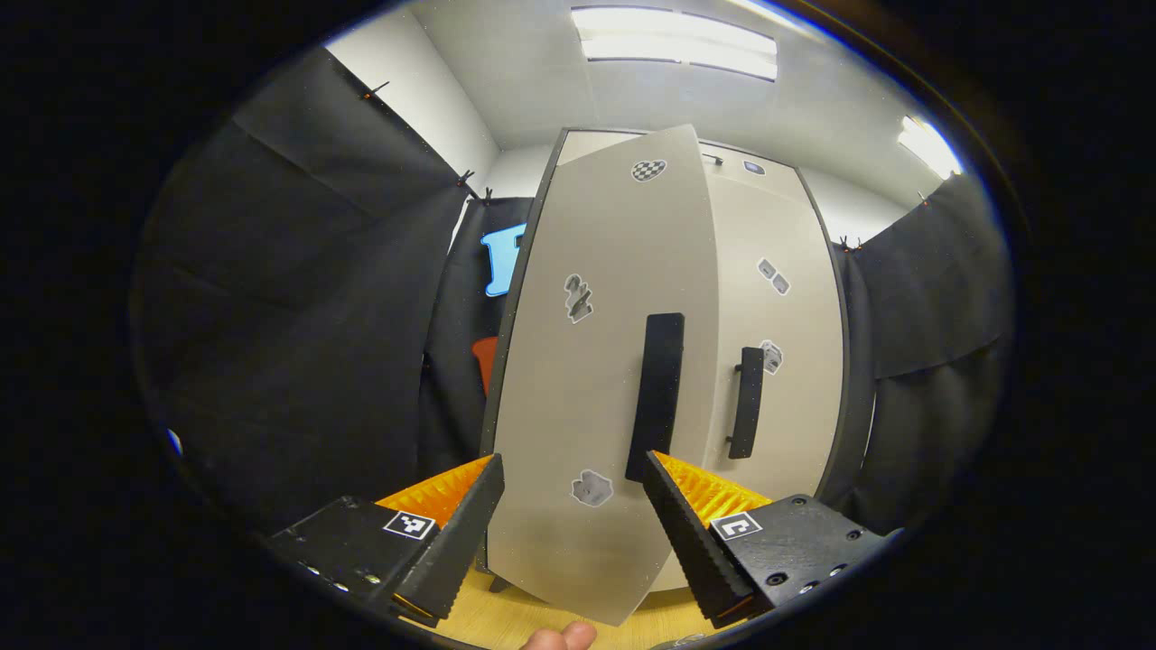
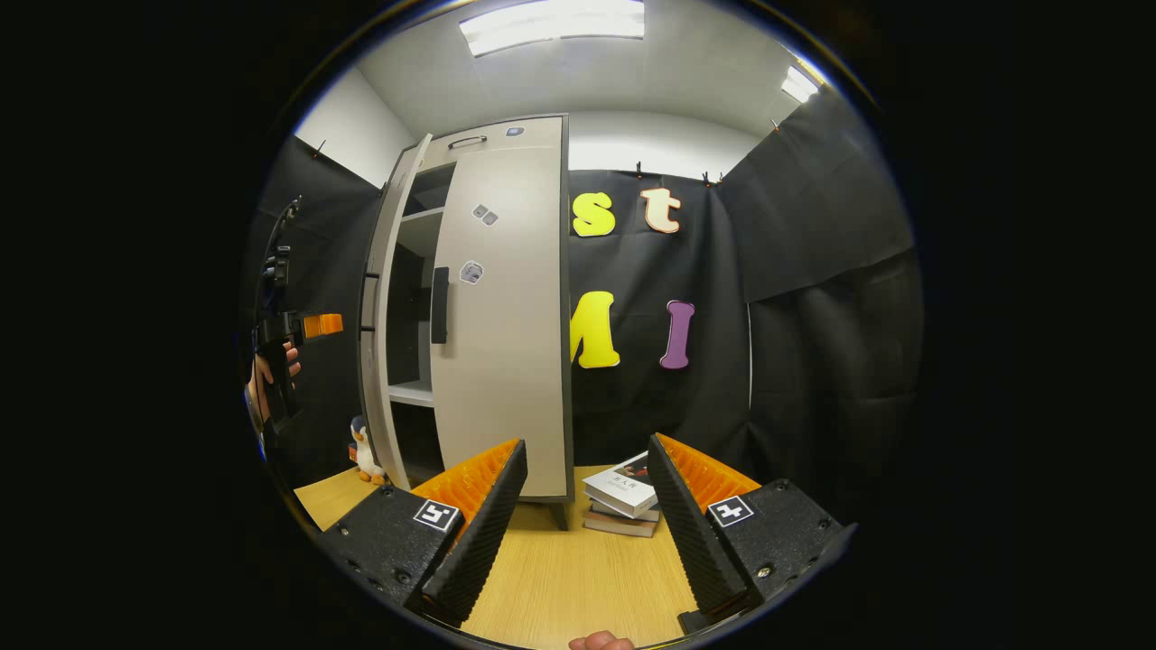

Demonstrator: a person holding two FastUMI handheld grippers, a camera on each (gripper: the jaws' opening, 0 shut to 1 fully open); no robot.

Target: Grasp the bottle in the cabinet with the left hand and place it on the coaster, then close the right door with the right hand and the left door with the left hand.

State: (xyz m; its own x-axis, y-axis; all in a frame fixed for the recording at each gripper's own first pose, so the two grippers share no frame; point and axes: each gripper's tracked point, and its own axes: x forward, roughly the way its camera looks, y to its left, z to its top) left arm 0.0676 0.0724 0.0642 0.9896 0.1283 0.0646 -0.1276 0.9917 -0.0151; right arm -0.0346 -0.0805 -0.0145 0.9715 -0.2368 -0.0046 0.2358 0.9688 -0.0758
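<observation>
Now both grippers' fingers stand apart: left gripper (image 1: 573, 506) faces the ajar left door (image 1: 596, 379), right gripper (image 2: 587, 492) empty.

Your left gripper (image 1: 572, 492) is held level with its jaws spread wide and empty. Your right gripper (image 2: 587, 478) is likewise spread wide, empty, and held well apart from the left.
</observation>
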